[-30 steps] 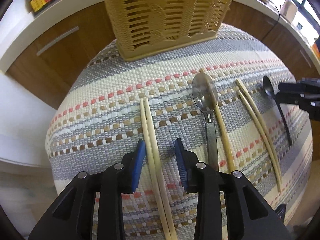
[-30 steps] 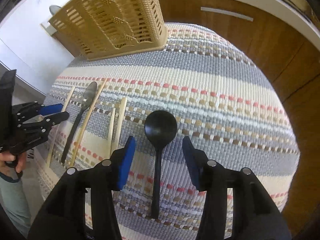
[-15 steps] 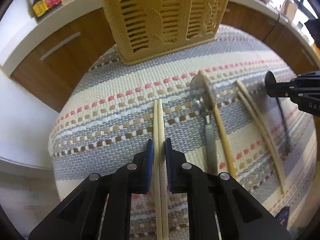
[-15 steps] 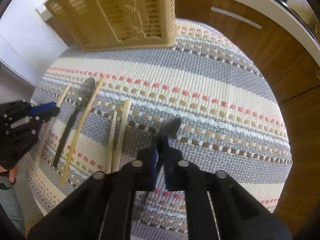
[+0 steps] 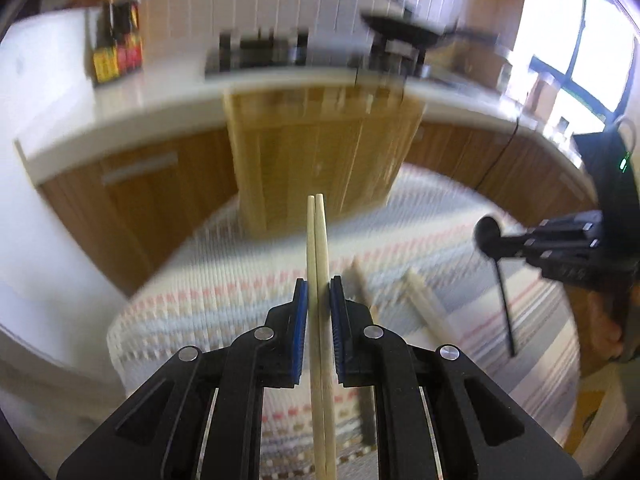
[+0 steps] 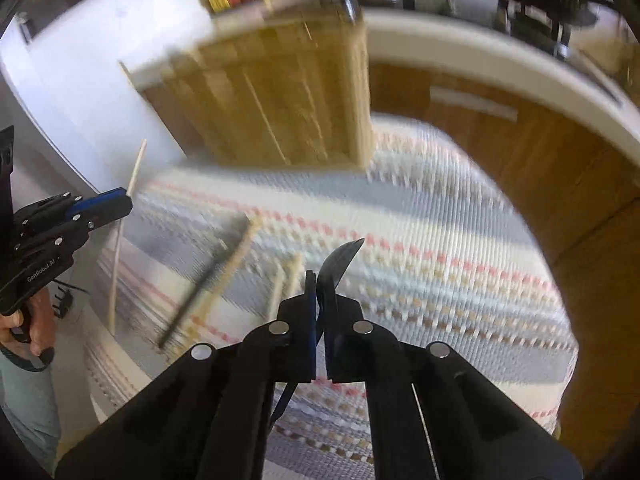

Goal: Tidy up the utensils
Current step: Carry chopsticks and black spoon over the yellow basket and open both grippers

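My left gripper (image 5: 319, 284) is shut on a pair of pale wooden chopsticks (image 5: 317, 236) and holds them above the striped woven mat (image 5: 224, 280), tips toward the yellow slatted basket (image 5: 320, 152). My right gripper (image 6: 320, 280) is shut on a black spoon (image 6: 340, 260), bowl up and edge-on, lifted off the mat (image 6: 440, 240). From the left wrist view the right gripper (image 5: 508, 246) holds the spoon (image 5: 488, 232) at the right. From the right wrist view the left gripper (image 6: 124, 204) holds the chopsticks (image 6: 136, 164) at the left. The basket (image 6: 280, 100) stands at the mat's far edge.
More chopsticks (image 6: 236, 256) and a metal spoon (image 6: 192, 296) lie on the mat, blurred. Another pair (image 5: 424, 304) lies right of my left gripper. Behind are wooden cabinets (image 5: 140, 184), a white counter, sauce bottles (image 5: 116, 52) and a pan (image 5: 400, 32).
Both grippers closed on their utensils, the left on the chopsticks and the right on the black spoon, and lifted them off the mat. Both views tilted up toward the basket and counter.
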The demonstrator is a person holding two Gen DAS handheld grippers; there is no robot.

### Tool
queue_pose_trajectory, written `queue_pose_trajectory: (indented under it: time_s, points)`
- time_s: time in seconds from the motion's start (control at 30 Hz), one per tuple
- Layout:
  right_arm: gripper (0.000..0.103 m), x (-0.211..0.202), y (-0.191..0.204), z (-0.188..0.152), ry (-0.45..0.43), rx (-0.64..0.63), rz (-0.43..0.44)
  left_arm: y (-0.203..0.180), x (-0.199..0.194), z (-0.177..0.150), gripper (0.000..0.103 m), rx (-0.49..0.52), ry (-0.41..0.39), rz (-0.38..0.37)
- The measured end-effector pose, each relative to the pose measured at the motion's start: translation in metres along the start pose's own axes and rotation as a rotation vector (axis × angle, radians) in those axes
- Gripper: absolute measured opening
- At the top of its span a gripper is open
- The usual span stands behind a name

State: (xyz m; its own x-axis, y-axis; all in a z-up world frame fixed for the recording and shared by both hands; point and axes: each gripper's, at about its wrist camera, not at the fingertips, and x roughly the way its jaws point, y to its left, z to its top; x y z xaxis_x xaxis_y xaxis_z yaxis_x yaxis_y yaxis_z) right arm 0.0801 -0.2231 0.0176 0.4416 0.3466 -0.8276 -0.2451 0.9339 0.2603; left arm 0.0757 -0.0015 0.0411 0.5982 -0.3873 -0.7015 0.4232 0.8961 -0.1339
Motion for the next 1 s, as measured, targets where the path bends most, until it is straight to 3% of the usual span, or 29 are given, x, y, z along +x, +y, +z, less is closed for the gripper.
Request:
queue_pose_trajectory:
  time_s: [0.17, 0.3, 0.47, 0.57, 0.63, 0.83, 1.0]
  points:
    - [0.002, -0.044, 0.019, 0.029, -0.189, -0.03, -0.013, -0.001, -0.049, 0.033, 0.009, -0.037, -0.215, -0.02]
    - [0.002, -0.069, 0.033, 0.058, -0.341, -0.058, -0.084, 0.004, -0.076, 0.066, 0.009, -0.072, -0.393, 0.001]
    - [0.002, -0.093, 0.036, 0.099, -0.517, -0.038, -0.152, 0.007, -0.077, 0.1, 0.009, -0.103, -0.554, 0.025]
    - [0.002, -0.096, 0.037, 0.118, -0.621, -0.025, -0.254, 0.021, -0.069, 0.117, 0.01, -0.157, -0.652, 0.019]
    - [0.002, -0.089, 0.039, 0.131, -0.658, -0.01, -0.366, 0.03, -0.068, 0.128, 0.01, -0.181, -0.689, 0.023]
    - [0.002, -0.055, 0.032, 0.152, -0.696, -0.004, -0.382, 0.037, -0.044, 0.138, 0.01, -0.197, -0.741, 0.076]
    - [0.002, -0.025, 0.037, 0.147, -0.702, -0.07, -0.441, 0.039, -0.019, 0.134, 0.01, -0.189, -0.752, 0.104]
